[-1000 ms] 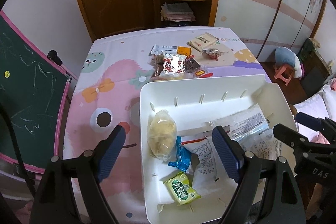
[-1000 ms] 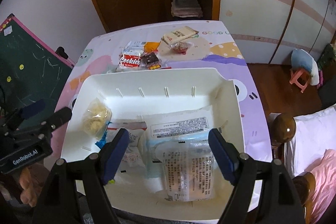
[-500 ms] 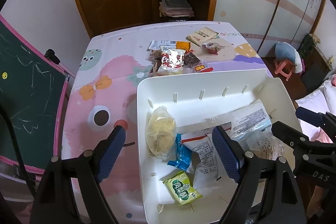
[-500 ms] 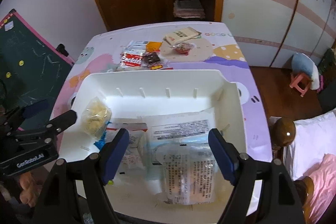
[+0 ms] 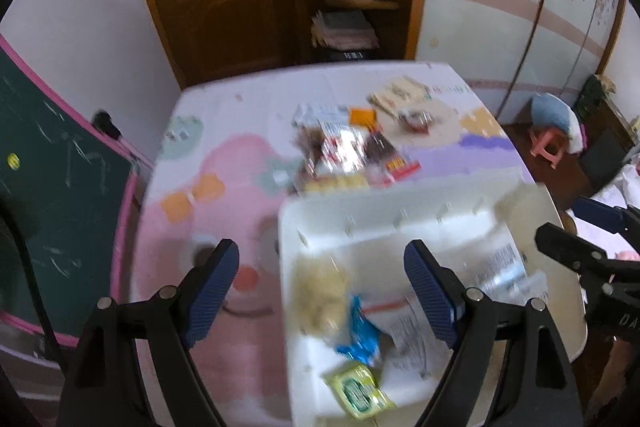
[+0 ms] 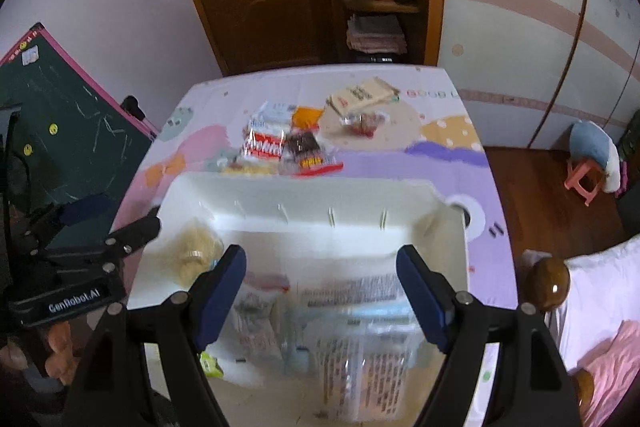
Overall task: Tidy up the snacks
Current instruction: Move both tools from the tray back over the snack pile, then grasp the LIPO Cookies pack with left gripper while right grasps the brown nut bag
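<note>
A white tray [image 5: 360, 215] [image 6: 304, 191] rests on the near part of the table and holds several snack packs: a pale yellow bag [image 5: 320, 291] [image 6: 194, 251], a blue wrapper [image 5: 360, 335], a green pack [image 5: 356, 391] and clear printed packets [image 6: 360, 331]. Beyond the tray lies a loose cluster of snacks with a red-and-white cookie pack [image 5: 342, 151] [image 6: 264, 147]. My left gripper [image 5: 322, 291] is open above the tray's left edge, empty. Above the tray's near half my right gripper [image 6: 320, 291] is open too, with nothing between its fingers.
A cartoon tablecloth [image 5: 212, 187] covers the table. A flat beige packet [image 6: 362, 95] and a small red-filled pack [image 6: 362, 121] lie at the far right. A chalkboard [image 5: 48, 187] leans at the left. A wooden door and shelf stand behind; a bedpost knob [image 6: 546, 283] is at the right.
Both views have pulled back and risen a little, so the tray and the snack cluster sit lower in frame. Both grippers stay open and empty. The current frames are motion-blurred.
</note>
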Demonstrator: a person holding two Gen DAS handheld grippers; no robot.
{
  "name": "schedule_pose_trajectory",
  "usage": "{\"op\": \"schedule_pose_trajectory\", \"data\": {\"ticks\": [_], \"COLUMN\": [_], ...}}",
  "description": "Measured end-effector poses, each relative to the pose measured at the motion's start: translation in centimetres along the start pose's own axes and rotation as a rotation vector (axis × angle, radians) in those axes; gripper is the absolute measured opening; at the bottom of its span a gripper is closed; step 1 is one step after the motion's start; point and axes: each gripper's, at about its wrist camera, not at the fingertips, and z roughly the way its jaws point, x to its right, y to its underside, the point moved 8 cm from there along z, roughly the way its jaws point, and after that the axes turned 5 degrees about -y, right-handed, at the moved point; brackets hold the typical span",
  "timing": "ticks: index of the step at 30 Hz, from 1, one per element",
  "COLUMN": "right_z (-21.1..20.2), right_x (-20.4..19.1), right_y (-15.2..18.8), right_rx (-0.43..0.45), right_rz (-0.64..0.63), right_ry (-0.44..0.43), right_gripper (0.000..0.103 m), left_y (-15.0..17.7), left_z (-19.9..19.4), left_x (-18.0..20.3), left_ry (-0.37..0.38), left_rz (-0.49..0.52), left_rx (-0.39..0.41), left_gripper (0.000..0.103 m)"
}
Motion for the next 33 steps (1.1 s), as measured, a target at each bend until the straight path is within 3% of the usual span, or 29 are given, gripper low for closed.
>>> {"op": "schedule_pose_trajectory", "data": {"ticks": [4,15,19,22,28,33], "right_z": [-0.2,-0.1,2.6,6.5,15.7,21.0], "right_x": [0.9,4.6,5.7,6.6,8.6,9.0], "right_y": [-3.5,-13.9,-16.3,-17.1,-15.9,-14.7], "right_rx": [0.03,0.087,0.052,-0.016,-0.192,-0.284], "right_rz": [-0.005,0.07,0.105,0.119,0.207,0.26], "right_ry": [0.017,0.039,0.042,0.06,0.063,0.044], "right_gripper": [0.078,0.078,0.078,0.078,0.075,0.073], "left_y": [-3.7,-13.2,-14.7,-14.3,-11.6,-9.0], "left_z": [-0.7,0.7,5.0,9.5,18.3,22.2], "left_x": [-1.4,-2.5,-0.9,0.9,3.5,4.6], "left_ry": [-0.022,-0.032,0.018,0.006,0.036,0.003], "left_rz": [-0.009,-0.007,0.019,0.066,0.036,0.041], "left_rx": [0.056,0.096,-0.001,-0.093,-0.294,-0.395], "left_gripper": [0.084,0.084,0.084,0.084,0.084,0.084]}}
